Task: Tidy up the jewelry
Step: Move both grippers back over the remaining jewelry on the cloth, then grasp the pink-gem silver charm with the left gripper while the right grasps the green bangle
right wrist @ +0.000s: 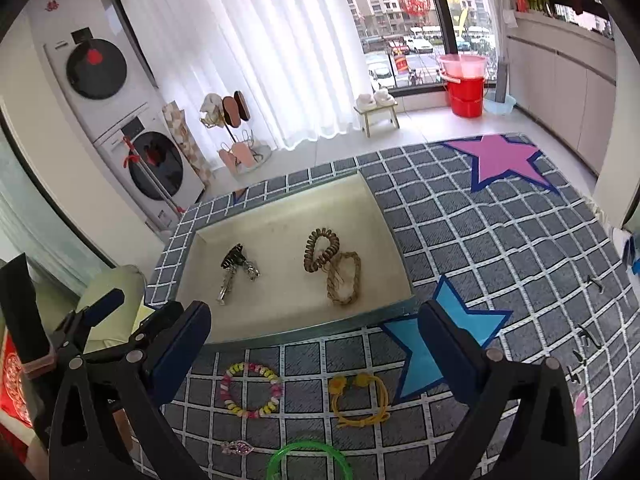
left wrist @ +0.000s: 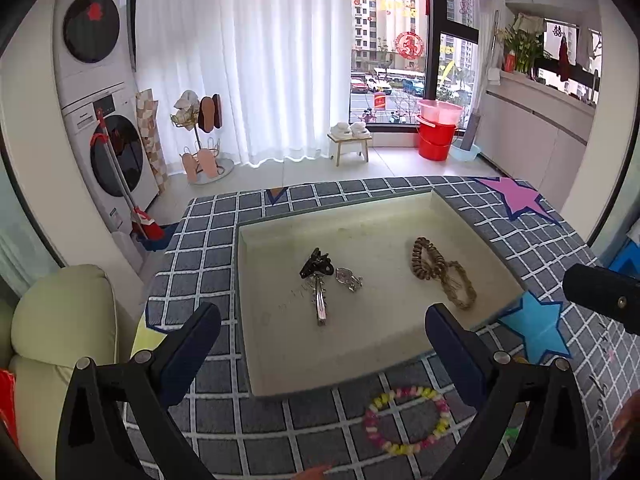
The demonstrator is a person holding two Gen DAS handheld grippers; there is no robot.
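Beyond both pairs of wide-open, empty jaws, the cream tray [right wrist: 384,216] holds a black clip [right wrist: 233,258], a small silver piece too blurred to identify [left wrist: 349,279], and brown coiled and woven bands [right wrist: 334,264]. Nearer the right jaws, on the checked mat [right wrist: 500,240], lie a pastel bracelet [right wrist: 252,390] and yellow tie [right wrist: 360,400]; a green ring [right wrist: 310,460] is cut off below.

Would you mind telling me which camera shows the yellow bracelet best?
The right wrist view: the yellow bracelet lies whole on the checked cloth. The left wrist view shows hardly any of it, hidden behind a claw finger.
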